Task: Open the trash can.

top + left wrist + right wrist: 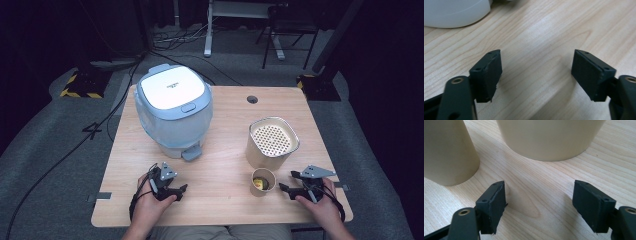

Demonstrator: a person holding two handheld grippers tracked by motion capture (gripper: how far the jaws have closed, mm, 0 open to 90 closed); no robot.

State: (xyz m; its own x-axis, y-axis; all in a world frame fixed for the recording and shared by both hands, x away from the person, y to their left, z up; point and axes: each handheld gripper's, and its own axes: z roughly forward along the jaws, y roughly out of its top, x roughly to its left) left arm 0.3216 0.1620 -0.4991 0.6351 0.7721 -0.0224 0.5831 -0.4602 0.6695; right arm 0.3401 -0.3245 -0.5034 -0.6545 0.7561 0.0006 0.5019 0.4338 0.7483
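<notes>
left claw agape, wooden table

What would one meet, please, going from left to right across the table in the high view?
Left tool → pale blue appliance with a white lid → small beige cup → right tool.

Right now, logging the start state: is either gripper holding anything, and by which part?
Nothing is held. The left gripper and right gripper are both open over bare table.
</notes>
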